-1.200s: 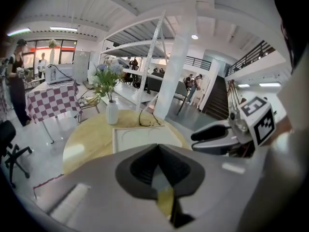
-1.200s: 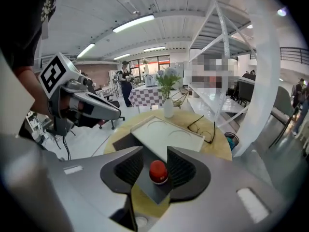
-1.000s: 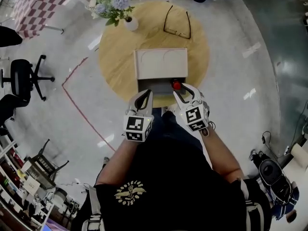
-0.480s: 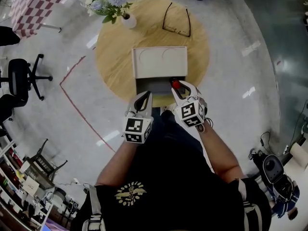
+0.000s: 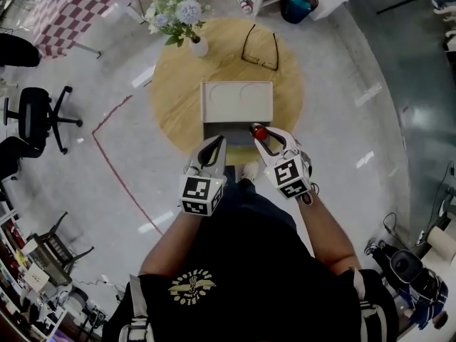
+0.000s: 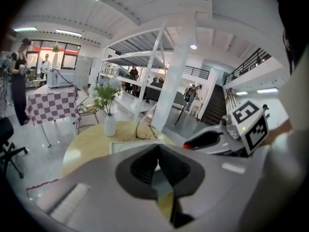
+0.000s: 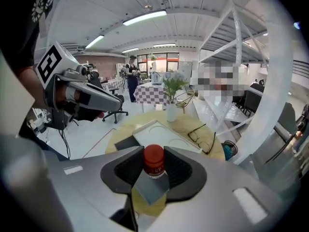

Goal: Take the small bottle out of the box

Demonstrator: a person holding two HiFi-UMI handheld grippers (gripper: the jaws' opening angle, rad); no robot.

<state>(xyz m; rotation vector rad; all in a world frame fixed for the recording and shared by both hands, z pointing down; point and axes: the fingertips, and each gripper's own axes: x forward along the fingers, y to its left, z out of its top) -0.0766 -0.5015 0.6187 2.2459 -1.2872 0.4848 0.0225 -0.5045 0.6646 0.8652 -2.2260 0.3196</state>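
Observation:
The small bottle point(image 5: 261, 132) has a red cap and stands upright between the jaws of my right gripper point(image 5: 263, 137), which is shut on it. It hangs over the front right corner of the open box point(image 5: 216, 130) on the round wooden table point(image 5: 178, 84). In the right gripper view the red-capped bottle point(image 7: 154, 161) fills the gap between the dark pads point(image 7: 126, 170). My left gripper point(image 5: 213, 144) is at the box's front left edge, shut with nothing in it. Its jaws meet in the left gripper view point(image 6: 157, 151).
The box's pale lid point(image 5: 237, 102) lies flat and open behind the dark inside. A pair of glasses point(image 5: 259, 47) lies at the far side of the table, and a white vase of flowers point(image 5: 199, 45) stands at the far left. An office chair point(image 5: 37, 112) stands off to the left.
The head camera has shifted a little, so the table sits slightly lower in the picture. Both grippers keep nearly the same places at the box's front edge, the right one still holding the bottle.

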